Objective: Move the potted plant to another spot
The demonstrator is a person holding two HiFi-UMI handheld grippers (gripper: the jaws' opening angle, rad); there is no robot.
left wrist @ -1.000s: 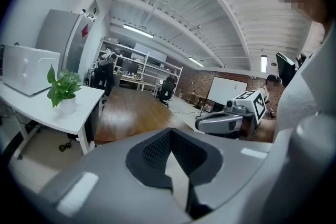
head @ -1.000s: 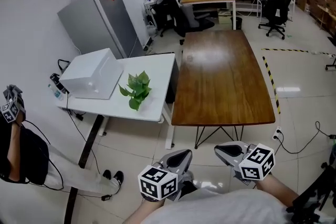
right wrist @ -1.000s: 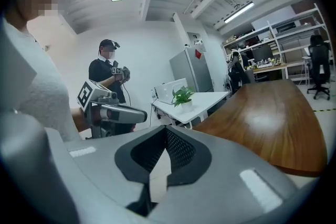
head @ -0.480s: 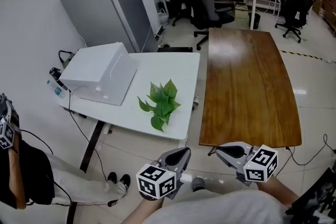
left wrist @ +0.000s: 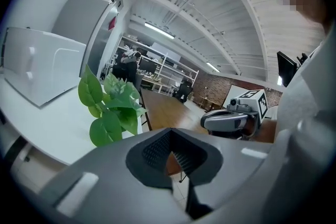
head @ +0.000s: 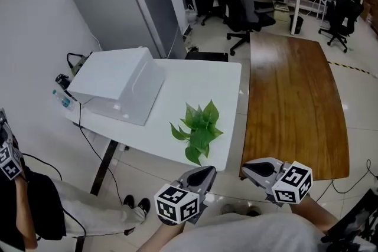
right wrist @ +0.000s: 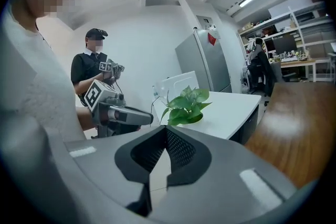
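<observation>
Potted plant (head: 199, 130): closer now, sitting at the worktop's (head: 195, 82) near edge.
Left hand-held gripper (head: 201, 176), right hand-held gripper (head: 256, 167): both pressed together, empty.
Jaws: gotta spread first, then grab low at the base.

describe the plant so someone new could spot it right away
Find the white table beside the long wooden table. A big white box sits at its left end; the plant stands near the front corner closest to the wooden table. It is the only green, leafy thing there.
</observation>
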